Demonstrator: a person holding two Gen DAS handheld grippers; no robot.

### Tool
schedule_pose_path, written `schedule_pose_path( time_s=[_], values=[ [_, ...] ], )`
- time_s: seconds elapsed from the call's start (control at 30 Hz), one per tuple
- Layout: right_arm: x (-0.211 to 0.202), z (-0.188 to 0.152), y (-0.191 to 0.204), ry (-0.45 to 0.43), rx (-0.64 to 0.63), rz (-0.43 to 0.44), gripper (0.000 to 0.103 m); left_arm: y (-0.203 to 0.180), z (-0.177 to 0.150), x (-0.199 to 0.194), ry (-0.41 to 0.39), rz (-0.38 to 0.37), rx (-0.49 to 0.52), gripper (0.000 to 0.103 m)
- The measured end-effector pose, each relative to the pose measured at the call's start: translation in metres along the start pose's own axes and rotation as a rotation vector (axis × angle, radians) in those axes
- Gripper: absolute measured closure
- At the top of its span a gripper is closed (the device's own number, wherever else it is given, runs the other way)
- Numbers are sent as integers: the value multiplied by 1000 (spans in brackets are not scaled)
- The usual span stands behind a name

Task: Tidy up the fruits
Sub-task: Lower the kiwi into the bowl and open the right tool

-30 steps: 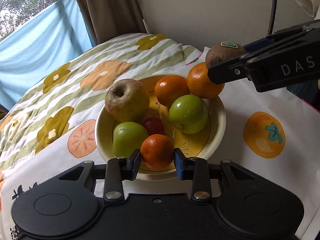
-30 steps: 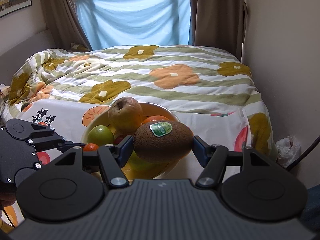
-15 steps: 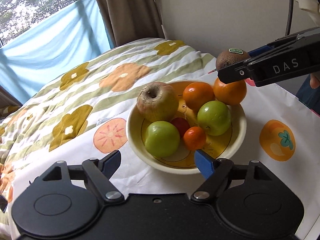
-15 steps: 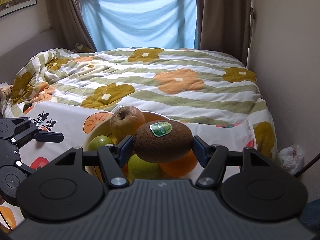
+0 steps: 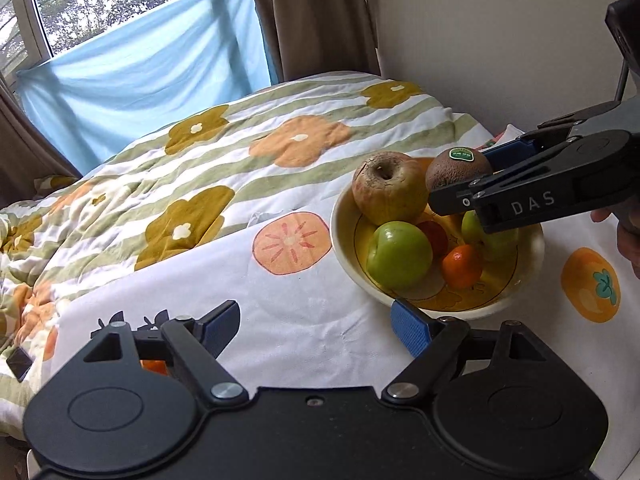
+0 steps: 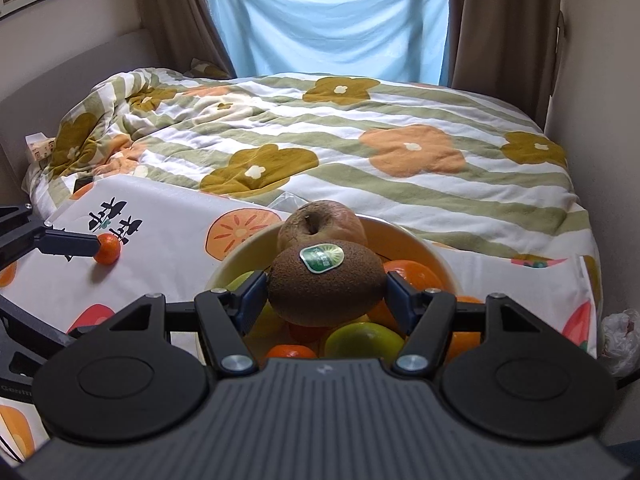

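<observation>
Left wrist: the left gripper (image 5: 314, 322), jaws wide and empty, hangs over the cloth (image 5: 304, 312) beside the bowl (image 5: 344, 256).

Right wrist: the right gripper (image 6: 325, 294) clamps a kiwi (image 6: 325, 290) above the bowl; one tangerine (image 6: 107, 249) waits near the cloth's left edge.

Flowered quilt (image 5: 224, 168), blue window cloth (image 6: 332, 20)
</observation>
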State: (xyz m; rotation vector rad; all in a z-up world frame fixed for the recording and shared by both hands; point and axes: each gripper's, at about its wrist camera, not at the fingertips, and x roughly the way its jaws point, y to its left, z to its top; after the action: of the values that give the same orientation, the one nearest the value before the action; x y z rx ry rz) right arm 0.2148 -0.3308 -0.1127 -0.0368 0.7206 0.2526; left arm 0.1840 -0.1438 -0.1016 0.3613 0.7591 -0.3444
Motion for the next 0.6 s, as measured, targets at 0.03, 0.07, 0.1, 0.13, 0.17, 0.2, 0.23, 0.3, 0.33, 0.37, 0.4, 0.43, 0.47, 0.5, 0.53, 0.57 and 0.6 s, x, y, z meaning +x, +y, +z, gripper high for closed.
schedule_pose_path(
  time_s=[0.03,0.07,0.1,0.13,0.17,0.2,0.23,0.3,0.33,0.37,0.4,0.43,0.47,0.5,0.53,0.57,0.6],
  values=[
    [2,-1,2,3,-5,2,24,1,-1,0,2,6,-1,16],
    [5,-1,2,6,-8,4,24,1,-2,-1,3,10,-2,16],
    [7,-2,3,9,-9,5,24,2,-3,-1,3,13,-4,16],
    [8,-3,3,11,-10,5,24,3,-4,-2,3,15,-7,16],
    [10,-3,3,13,-10,4,24,4,-4,-2,3,18,-9,16],
    [11,-4,3,15,-9,5,24,5,-5,-3,3,20,-11,16],
    [11,-4,2,16,-6,5,24,5,-6,-3,4,24,-12,16],
    [13,-5,1,16,3,0,23,6,-7,-4,6,31,-17,16],
    [11,-5,1,8,6,-1,22,6,-7,-4,6,33,-19,16],
    [9,-4,1,-4,6,1,16,7,-7,-4,7,37,-21,16],
    [6,-4,2,-16,5,-3,7,7,-8,-5,7,41,-23,16],
    [3,-3,3,-33,0,-14,1,7,-8,-6,6,44,-25,16],
    [-1,-2,4,-48,-6,-24,0,6,-8,-8,4,47,-28,15],
    [-4,-2,4,-55,-11,-25,0,6,-9,-11,2,51,-31,15],
    [-6,-1,5,-55,-16,-23,0,5,-10,-14,0,55,-34,15],
    [-7,0,5,-54,-19,-25,0,5,-11,-16,-2,58,-38,15],
    [-9,1,6,-56,-23,-26,0,6,-12,-19,-4,62,-45,15]
  ],
)
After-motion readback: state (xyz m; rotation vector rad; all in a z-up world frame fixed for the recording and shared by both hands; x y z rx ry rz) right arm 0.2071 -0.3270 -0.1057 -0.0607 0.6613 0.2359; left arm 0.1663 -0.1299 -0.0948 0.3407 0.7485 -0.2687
